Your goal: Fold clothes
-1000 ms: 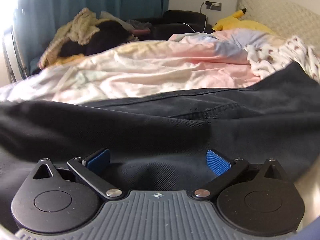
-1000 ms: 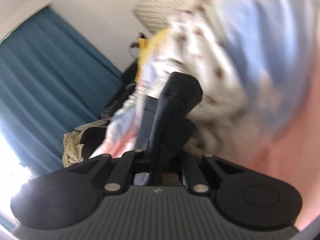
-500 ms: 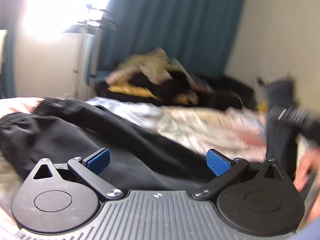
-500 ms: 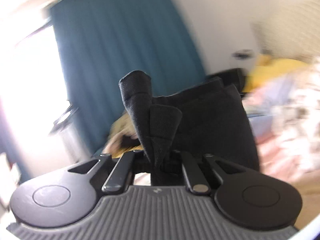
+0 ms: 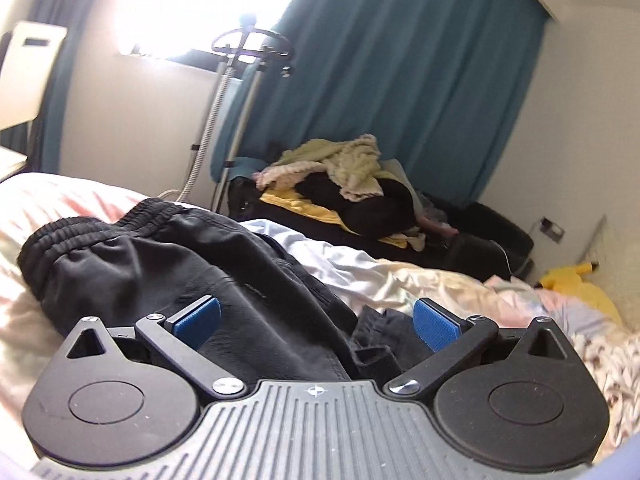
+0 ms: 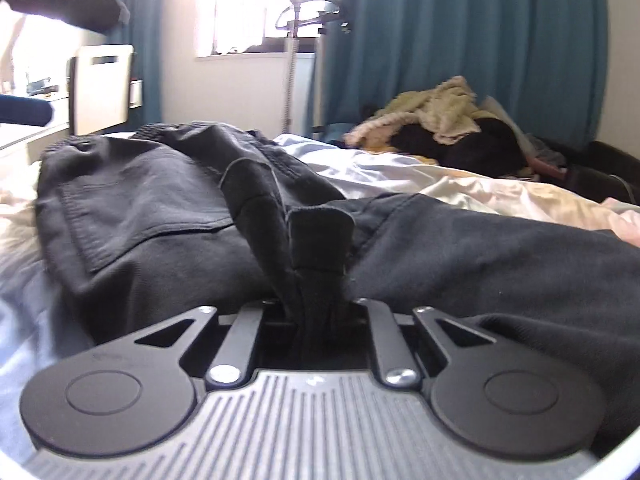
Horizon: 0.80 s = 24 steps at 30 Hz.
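Right gripper [image 6: 314, 308] is easing its jaws apart w/ black trousers' [image 6: 160, 208] hem bunched between — fold-over finishing, next needing a clean release; left gripper [image 5: 316, 320] is gaping, empty.

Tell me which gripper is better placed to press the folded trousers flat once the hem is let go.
Left, probably. The left gripper is open and empty just over the black trousers. The right gripper is only now opening, with the bunched hem between its jaws.

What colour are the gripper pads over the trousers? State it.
Blue ribbed pads, clearest in the left wrist view.
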Each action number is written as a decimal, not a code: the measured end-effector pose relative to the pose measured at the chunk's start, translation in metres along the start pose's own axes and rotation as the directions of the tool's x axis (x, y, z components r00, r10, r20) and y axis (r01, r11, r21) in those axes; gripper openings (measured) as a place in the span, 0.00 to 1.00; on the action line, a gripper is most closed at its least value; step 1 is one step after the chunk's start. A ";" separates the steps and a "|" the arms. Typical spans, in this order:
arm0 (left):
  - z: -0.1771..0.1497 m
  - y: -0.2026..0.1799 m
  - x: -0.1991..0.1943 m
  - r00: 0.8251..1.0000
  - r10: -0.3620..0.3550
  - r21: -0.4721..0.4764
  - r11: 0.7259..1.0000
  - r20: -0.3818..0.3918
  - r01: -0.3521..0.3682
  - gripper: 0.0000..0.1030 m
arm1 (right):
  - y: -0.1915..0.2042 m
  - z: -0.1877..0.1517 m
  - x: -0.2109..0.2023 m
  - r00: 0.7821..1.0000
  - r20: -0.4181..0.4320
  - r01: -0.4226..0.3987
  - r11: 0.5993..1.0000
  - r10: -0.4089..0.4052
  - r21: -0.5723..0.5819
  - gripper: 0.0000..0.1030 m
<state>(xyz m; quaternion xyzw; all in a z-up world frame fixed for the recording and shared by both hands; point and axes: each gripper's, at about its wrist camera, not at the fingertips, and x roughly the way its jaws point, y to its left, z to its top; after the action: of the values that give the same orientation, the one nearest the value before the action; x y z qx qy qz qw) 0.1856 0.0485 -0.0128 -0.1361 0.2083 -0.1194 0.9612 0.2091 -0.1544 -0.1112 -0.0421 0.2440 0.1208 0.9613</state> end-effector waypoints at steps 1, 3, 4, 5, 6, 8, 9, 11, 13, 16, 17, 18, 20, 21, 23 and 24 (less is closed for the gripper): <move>-0.001 -0.002 -0.001 1.000 -0.003 0.005 1.000 0.001 0.003 1.00 | -0.003 0.004 -0.005 1.000 -0.023 -0.020 1.000 0.020 0.006 0.25; -0.003 -0.006 -0.004 1.000 -0.007 0.010 1.000 0.004 0.007 1.00 | -0.008 0.007 -0.022 0.996 -0.054 -0.076 0.997 0.076 0.004 0.35; -0.004 -0.008 -0.003 1.000 -0.011 0.009 1.000 0.001 0.011 1.00 | -0.011 0.008 -0.033 0.992 -0.060 -0.107 0.994 0.107 0.000 0.45; -0.006 -0.010 -0.001 1.000 -0.015 0.007 1.000 -0.005 0.015 1.00 | -0.017 0.012 -0.044 0.990 -0.058 -0.129 0.992 0.129 -0.002 0.51; -0.007 -0.013 0.002 1.000 -0.020 0.005 1.000 -0.010 0.020 1.00 | -0.023 0.017 -0.058 0.988 -0.044 -0.147 0.989 0.146 -0.002 0.62; -0.010 -0.017 0.007 0.999 -0.029 0.001 1.000 -0.020 0.029 1.00 | -0.039 0.024 -0.092 0.986 0.002 -0.166 0.986 0.166 -0.001 0.63; -0.013 -0.021 0.009 0.999 -0.033 0.005 0.999 -0.031 0.033 1.00 | -0.047 0.026 -0.106 0.987 0.021 -0.158 0.987 0.158 0.000 0.66; -0.019 -0.029 0.015 0.997 -0.045 0.026 0.999 -0.060 0.047 0.99 | -0.064 0.022 -0.124 0.991 0.038 -0.129 0.992 0.129 0.009 0.73; -0.025 -0.037 0.019 0.995 -0.061 0.069 0.995 -0.082 0.066 0.92 | -0.082 0.012 -0.135 0.996 0.032 -0.080 0.996 0.078 0.049 0.77; -0.032 -0.046 0.023 0.995 -0.066 0.125 0.989 -0.079 0.076 0.87 | -0.114 -0.006 -0.137 1.000 -0.007 -0.014 0.970 0.016 0.242 0.75; -0.033 -0.049 0.026 0.994 -0.071 0.134 0.988 -0.083 0.082 0.87 | -0.121 -0.009 -0.136 1.000 -0.004 -0.005 0.962 0.007 0.273 0.75; -0.035 -0.051 0.029 0.993 -0.075 0.143 0.986 -0.088 0.087 0.87 | -0.124 -0.011 -0.135 1.000 -0.004 0.004 0.960 -0.003 0.280 0.74; -0.039 -0.055 0.037 0.992 -0.071 0.158 0.984 -0.104 0.087 0.87 | -0.123 -0.010 -0.131 1.000 -0.012 0.012 0.970 -0.009 0.242 0.74; -0.043 -0.056 0.045 0.991 -0.055 0.162 0.984 -0.119 0.074 0.87 | -0.120 -0.009 -0.129 1.000 -0.017 0.014 0.977 -0.011 0.213 0.74; -0.051 -0.057 0.060 0.989 -0.024 0.171 0.984 -0.148 0.049 0.87 | -0.111 -0.011 -0.119 0.998 -0.065 0.008 0.992 0.000 0.123 0.74; -0.054 -0.056 0.068 0.986 -0.008 0.161 0.986 -0.164 0.035 0.87 | -0.104 -0.015 -0.110 0.993 -0.119 0.011 0.998 -0.003 0.065 0.74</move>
<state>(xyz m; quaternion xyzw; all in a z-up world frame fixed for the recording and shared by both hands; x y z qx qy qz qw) 0.2123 -0.0347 -0.0678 -0.0490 0.2742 -0.1570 0.9475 0.1348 -0.2800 -0.0693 -0.0184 0.3046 0.1066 0.9463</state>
